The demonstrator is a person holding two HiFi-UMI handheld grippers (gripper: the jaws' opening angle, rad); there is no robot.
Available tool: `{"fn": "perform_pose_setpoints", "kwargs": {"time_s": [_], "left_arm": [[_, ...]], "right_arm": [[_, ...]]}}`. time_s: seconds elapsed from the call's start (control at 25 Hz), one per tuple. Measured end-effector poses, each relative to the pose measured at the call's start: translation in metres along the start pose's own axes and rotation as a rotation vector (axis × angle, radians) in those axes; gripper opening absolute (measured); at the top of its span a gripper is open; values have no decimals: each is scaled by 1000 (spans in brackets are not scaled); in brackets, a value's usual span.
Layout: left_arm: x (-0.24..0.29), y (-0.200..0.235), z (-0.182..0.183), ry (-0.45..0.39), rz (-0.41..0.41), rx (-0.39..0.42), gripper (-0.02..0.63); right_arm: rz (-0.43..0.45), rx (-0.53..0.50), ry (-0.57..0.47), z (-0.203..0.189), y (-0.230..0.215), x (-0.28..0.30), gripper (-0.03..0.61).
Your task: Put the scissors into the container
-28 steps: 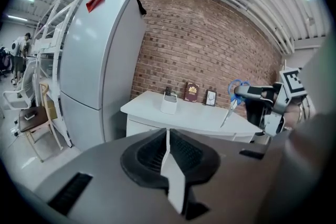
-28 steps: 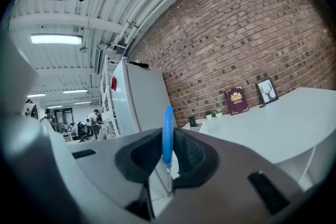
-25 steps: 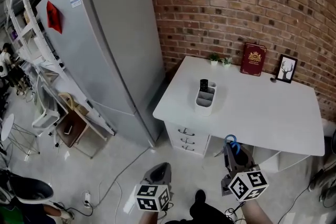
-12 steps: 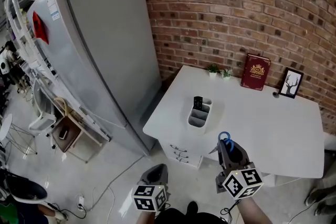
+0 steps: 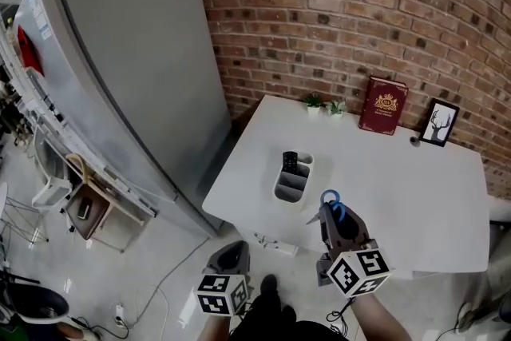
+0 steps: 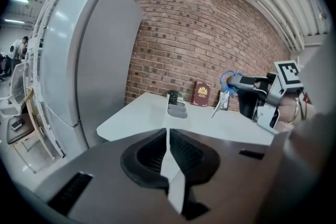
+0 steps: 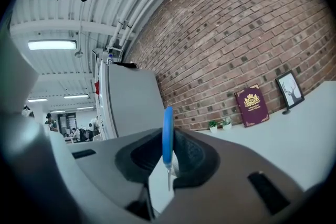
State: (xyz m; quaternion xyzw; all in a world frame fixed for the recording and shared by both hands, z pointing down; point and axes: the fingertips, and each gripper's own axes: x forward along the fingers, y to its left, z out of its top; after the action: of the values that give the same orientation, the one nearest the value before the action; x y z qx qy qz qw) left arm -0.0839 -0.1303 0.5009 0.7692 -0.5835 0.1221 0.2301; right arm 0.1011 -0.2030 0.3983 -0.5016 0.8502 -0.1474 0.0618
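Note:
The container is a pale desk organizer on the white table, with a black remote standing in its far compartment. My right gripper is shut on the blue-handled scissors and hovers over the table's front edge, just right of and nearer than the container. The scissors' blue handle stands upright between the jaws in the right gripper view. My left gripper is shut and empty, low and off the table's front left. In the left gripper view, the container is ahead and the held scissors are to its right.
A red book, a framed picture and two small plants line the brick wall at the table's back. A tall grey fridge stands left of the table. Shelving and clutter lie at the far left.
The view has closed in on the table. My right gripper with the scissors has moved forward from below the table edge to over it, nearer the container. The left gripper stays low.

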Motion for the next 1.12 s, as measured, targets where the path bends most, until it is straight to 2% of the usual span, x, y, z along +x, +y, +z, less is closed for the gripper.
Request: {"fn": "perform_pose_setpoints", "kwargs": {"time_s": [0.28, 0.56, 1.12], "left_arm": [[47, 14, 36, -4, -49, 33, 23], [86, 29, 63, 3, -87, 60, 23], [128, 73, 80, 23, -104, 29, 23]], "right_arm": [[-42, -1, -39, 8, -19, 47, 52], [-82, -22, -25, 5, -32, 90, 52], [-118, -62, 12, -14, -45, 147, 52]]}}
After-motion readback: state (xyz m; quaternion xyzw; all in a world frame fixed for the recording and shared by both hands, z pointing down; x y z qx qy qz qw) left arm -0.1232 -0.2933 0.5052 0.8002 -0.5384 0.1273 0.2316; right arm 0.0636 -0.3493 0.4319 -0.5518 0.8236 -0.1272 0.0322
